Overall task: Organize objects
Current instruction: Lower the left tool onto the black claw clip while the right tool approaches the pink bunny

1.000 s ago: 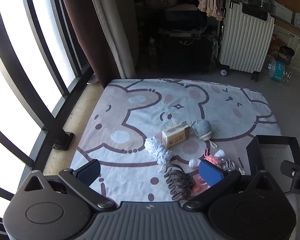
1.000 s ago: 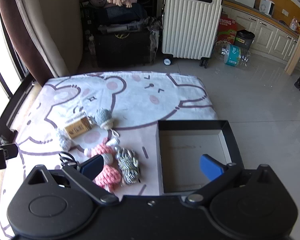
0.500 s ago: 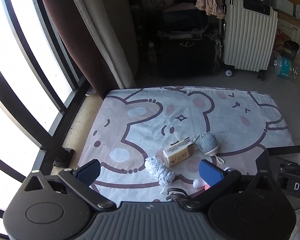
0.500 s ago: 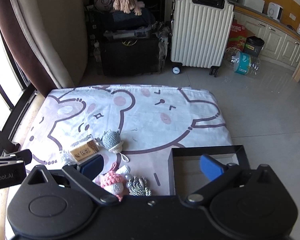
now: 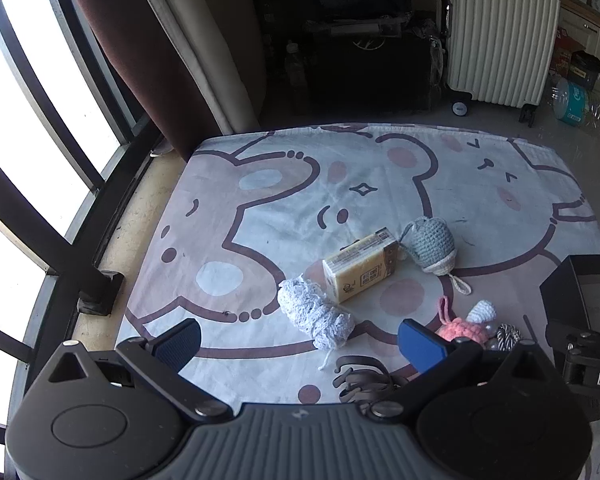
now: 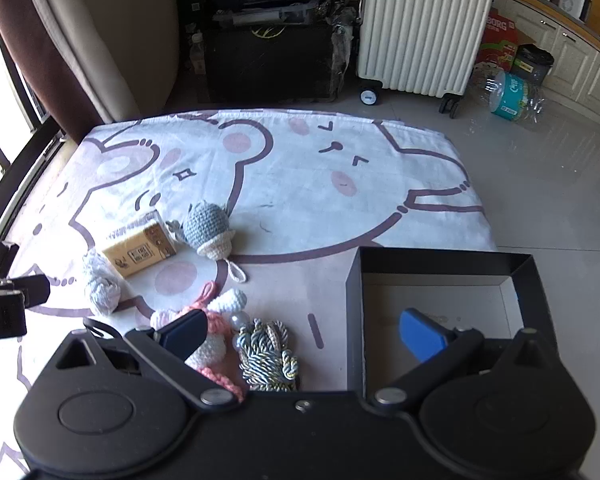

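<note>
On a bear-print mat point(image 5: 284, 184) point(image 6: 300, 168) lie a yellow box point(image 5: 360, 270) point(image 6: 138, 250), a grey crochet toy point(image 5: 432, 242) point(image 6: 210, 230), a white yarn bundle point(image 5: 316, 314) point(image 6: 100, 286), a pink crochet toy point(image 5: 458, 328) point(image 6: 216, 332), a striped cord bundle point(image 6: 266, 354) point(image 5: 508, 336) and a dark hair claw point(image 5: 362, 378). A black open box point(image 6: 440, 296) point(image 5: 580, 284) sits at the mat's right, empty inside. My left gripper point(image 5: 300, 342) is open above the yarn and claw. My right gripper point(image 6: 302, 332) is open, spanning the cord bundle and the box's left wall.
A white suitcase point(image 6: 420, 28) point(image 5: 500, 36) and dark luggage point(image 6: 272, 60) stand beyond the mat. A curtain point(image 5: 148, 52) and window bars point(image 5: 28, 92) are at the left. A plastic bottle pack point(image 6: 508, 96) lies on the tiled floor at right.
Both grippers pulled back and rose half a second ago, then came forward and lower again. Objects on the mat have not moved. Both stay open.
</note>
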`<state>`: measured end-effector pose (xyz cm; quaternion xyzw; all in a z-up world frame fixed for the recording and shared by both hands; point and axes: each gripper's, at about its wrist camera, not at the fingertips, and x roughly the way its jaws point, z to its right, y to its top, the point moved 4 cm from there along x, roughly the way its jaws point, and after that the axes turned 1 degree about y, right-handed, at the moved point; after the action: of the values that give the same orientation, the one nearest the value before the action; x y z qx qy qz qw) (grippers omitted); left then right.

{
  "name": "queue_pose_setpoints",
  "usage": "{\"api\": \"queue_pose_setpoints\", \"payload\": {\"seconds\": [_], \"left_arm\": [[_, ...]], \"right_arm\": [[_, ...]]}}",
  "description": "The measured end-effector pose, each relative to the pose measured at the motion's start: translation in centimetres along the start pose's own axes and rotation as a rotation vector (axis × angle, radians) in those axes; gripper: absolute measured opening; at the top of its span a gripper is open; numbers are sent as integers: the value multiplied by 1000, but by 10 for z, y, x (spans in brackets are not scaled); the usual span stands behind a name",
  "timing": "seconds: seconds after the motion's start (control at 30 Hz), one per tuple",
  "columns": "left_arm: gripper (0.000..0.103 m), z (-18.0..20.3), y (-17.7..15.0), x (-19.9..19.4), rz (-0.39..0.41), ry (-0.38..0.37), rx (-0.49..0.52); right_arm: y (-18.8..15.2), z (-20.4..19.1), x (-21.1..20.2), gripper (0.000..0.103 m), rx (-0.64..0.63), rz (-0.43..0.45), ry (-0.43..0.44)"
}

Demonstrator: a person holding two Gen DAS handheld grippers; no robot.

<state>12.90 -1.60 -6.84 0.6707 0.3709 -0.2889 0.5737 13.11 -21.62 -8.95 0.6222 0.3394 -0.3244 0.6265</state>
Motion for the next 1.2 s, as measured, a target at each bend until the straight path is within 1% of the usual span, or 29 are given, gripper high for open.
{"api": "queue_pose_setpoints", "payload": {"seconds": [0.17,0.27,0.37,0.5,0.6,0.67,0.77,0.87,0.97,1.1,1.17,1.2], "left_arm": [[103,7,-7,13,-12,-11,32],[103,12,-10,19,-12,-19,50],[103,14,-13,26,-23,-45,48],[103,16,-18,40,-61,-50,39],[103,19,-24,50,-100,-54,55],[103,21,-28,56,-121,-72,70],[103,22,-34,62,-150,-87,85],[103,18,-39,69,-174,-80,88],[103,11,-41,71,-190,-94,61],[103,2,-41,69,-196,-86,51],[103,-4,-42,68,-200,-71,52],[103,-7,-43,67,-203,-75,43]], "right_arm": [[-7,1,12,103,-8,-7,11],[-9,0,14,103,0,-10,33],[-10,-3,17,103,-15,-19,21],[-15,-8,20,103,-59,-27,19],[-18,-11,22,103,-73,-32,37],[-19,-12,24,103,-73,-40,51],[-19,-13,26,103,-63,-44,63],[-18,-12,29,103,-47,-51,76],[-18,-12,31,103,-31,-62,85],[-17,-9,34,103,17,-69,88],[-16,-9,34,103,44,-74,106],[-15,-10,34,102,52,-75,118]]}}
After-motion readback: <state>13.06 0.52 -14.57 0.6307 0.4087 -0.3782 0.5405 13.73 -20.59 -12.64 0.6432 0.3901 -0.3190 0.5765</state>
